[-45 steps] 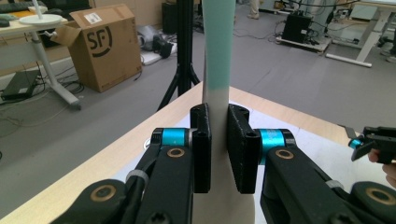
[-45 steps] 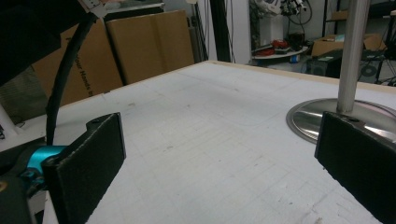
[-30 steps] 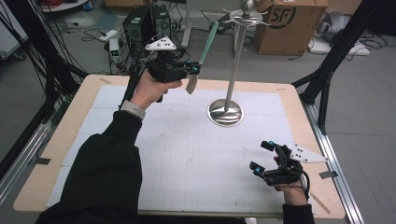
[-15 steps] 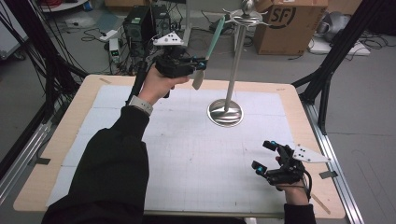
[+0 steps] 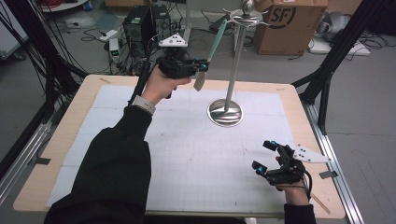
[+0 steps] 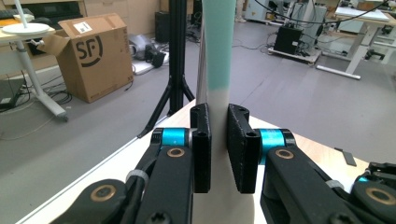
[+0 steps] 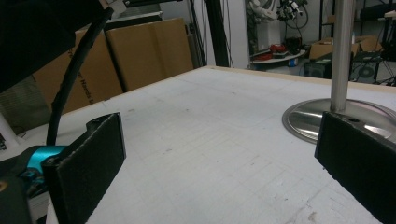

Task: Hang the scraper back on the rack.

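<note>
My left gripper (image 5: 201, 65) is raised over the table's far side and shut on the pale lower end of a long teal utensil (image 5: 215, 39). The utensil tilts up and to the right, and its top end is close to the hooks at the head of a metal stand (image 5: 235, 65) with a round base. In the left gripper view both jaws of the left gripper (image 6: 218, 126) press on the utensil (image 6: 218, 46). My right gripper (image 5: 262, 155) rests low near the front right of the table, open, with nothing between its jaws. The right gripper (image 7: 219, 154) faces the stand's pole (image 7: 343, 51).
A white mat (image 5: 187, 140) covers the wooden table (image 5: 60, 140). Behind the table stand a cardboard box (image 5: 285, 23) and electronics with cables (image 5: 140, 23) on the floor. Black tripod legs (image 5: 327, 70) rise at the back right corner.
The left gripper has shifted slightly right with the utensil, and the utensil's upper end has come closer to the head of the stand. The right gripper has stayed in place.
</note>
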A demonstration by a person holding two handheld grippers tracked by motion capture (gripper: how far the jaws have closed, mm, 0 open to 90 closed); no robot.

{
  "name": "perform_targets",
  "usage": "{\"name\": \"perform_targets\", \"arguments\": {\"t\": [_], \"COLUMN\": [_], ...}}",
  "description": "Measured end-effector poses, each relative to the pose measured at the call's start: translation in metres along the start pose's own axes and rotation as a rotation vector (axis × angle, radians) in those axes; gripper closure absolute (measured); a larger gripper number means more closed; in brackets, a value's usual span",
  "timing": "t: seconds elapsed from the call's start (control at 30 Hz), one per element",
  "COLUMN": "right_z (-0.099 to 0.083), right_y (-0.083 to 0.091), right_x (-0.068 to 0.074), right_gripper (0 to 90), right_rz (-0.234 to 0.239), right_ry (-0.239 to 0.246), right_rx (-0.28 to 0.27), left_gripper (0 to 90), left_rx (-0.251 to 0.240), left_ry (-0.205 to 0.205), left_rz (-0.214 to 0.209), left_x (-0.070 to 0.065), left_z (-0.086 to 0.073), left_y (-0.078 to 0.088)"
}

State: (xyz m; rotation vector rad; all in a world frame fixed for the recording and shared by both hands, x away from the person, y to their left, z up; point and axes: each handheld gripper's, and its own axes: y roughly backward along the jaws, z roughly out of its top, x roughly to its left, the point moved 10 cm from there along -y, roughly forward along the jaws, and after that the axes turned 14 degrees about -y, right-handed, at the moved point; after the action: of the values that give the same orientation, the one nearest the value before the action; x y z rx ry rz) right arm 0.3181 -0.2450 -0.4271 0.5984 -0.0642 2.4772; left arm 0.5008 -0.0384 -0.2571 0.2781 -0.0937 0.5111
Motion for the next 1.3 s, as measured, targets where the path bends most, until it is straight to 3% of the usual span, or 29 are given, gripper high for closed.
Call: {"name": "perform_targets", "arguments": {"t": [0.5, 0.67, 0.73, 0.83, 1.03, 1.2, 1.3], "right_z": [0.0, 0.0, -0.001, 0.0, -0.002, -0.002, -0.002], "right_y": [-0.001, -0.001, -0.001, -0.001, 0.0, 0.001, 0.002], "right_x": [0.001, 0.001, 0.002, 0.003, 0.002, 0.002, 0.002], "right_gripper": [0.8, 0.8, 0.8, 0.9, 0.8, 0.8, 0.8], "right_rz": [0.003, 0.003, 0.005, 0.004, 0.0, -0.006, -0.007], "right_ry": [0.001, -0.001, -0.004, -0.002, -0.002, 0.001, -0.004], "right_rx": [0.0, -0.002, 0.001, -0.001, 0.003, 0.004, 0.002], "left_gripper": [80.4, 79.7, 77.8, 67.1, 54.0, 40.3, 32.8], "left_rx": [-0.016, -0.019, -0.007, 0.0, -0.023, -0.023, -0.034], "left_ry": [0.028, 0.021, -0.004, -0.027, -0.06, -0.159, -0.178], "left_rz": [0.0, 0.007, 0.007, 0.011, -0.021, -0.031, -0.023], "left_x": [-0.004, -0.005, -0.006, -0.008, -0.016, -0.028, -0.034], "left_z": [-0.003, -0.004, -0.005, -0.007, -0.011, -0.021, -0.027], "left_y": [-0.027, -0.031, -0.031, -0.03, -0.02, -0.009, -0.002]}}
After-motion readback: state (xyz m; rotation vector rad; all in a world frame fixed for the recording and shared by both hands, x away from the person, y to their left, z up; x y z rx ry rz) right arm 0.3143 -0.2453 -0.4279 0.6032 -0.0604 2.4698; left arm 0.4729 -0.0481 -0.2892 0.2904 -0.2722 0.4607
